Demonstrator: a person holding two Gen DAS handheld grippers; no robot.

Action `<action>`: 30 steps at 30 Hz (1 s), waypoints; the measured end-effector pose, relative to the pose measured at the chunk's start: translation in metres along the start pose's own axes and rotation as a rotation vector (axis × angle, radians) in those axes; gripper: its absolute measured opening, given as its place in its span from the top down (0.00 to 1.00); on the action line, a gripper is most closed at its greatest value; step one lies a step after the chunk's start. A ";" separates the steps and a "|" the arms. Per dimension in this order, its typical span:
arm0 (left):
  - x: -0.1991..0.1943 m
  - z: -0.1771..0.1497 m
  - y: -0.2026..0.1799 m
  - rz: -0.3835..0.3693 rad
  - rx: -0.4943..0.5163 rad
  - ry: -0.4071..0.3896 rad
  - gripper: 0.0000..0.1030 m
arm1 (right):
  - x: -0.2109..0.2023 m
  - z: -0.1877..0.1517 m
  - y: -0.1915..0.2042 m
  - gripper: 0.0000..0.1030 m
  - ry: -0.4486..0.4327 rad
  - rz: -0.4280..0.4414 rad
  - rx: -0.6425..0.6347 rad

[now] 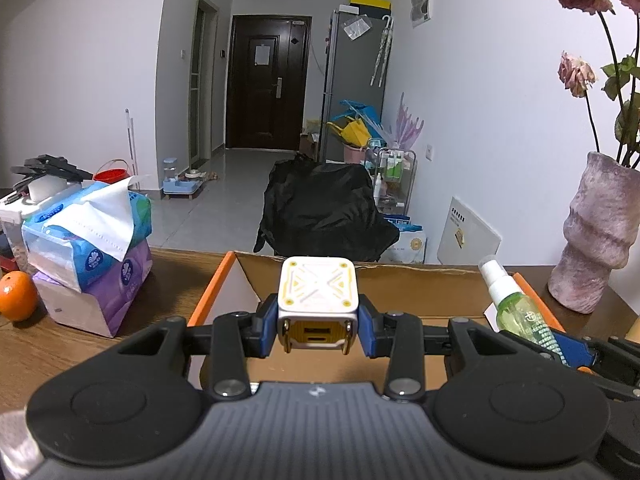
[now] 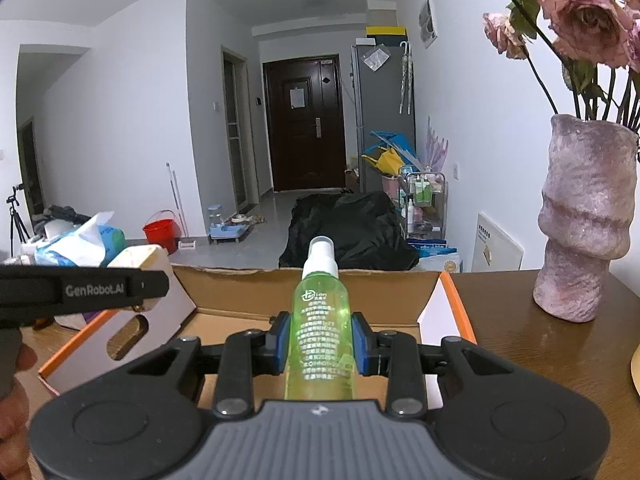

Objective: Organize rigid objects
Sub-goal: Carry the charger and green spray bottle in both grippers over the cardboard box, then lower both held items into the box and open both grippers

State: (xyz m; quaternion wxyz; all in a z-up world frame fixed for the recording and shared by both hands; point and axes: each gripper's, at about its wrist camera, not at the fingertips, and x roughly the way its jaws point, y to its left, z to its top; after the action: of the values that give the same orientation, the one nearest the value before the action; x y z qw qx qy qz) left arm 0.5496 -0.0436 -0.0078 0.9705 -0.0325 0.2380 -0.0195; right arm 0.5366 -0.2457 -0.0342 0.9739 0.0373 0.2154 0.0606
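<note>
My left gripper [image 1: 318,326] is shut on a white and yellow cube-shaped charger [image 1: 317,300] and holds it above the open cardboard box [image 1: 420,284]. My right gripper [image 2: 322,342] is shut on a green spray bottle [image 2: 322,320] with a white nozzle, held over the same box [image 2: 240,292]. In the left wrist view the bottle [image 1: 516,308] and the right gripper show at the right, over the box's right side. In the right wrist view the left gripper's black body [image 2: 80,290] shows at the left.
Stacked tissue packs [image 1: 88,248] and an orange [image 1: 18,296] sit on the wooden table [image 1: 160,280] left of the box. A pink vase [image 2: 584,220] with dried roses stands at the right. A black-covered chair [image 1: 324,208] is behind the table.
</note>
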 end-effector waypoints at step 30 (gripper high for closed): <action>0.003 -0.004 0.002 0.096 -0.003 -0.018 0.00 | -0.001 -0.005 -0.011 0.00 -0.014 -0.074 0.035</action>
State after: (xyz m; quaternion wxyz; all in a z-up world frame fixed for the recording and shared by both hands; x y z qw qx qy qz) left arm 0.5506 -0.0416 -0.0126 0.9724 -0.0225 0.2307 0.0275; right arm 0.5348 -0.2565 -0.0395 0.9762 0.0466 0.2110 0.0203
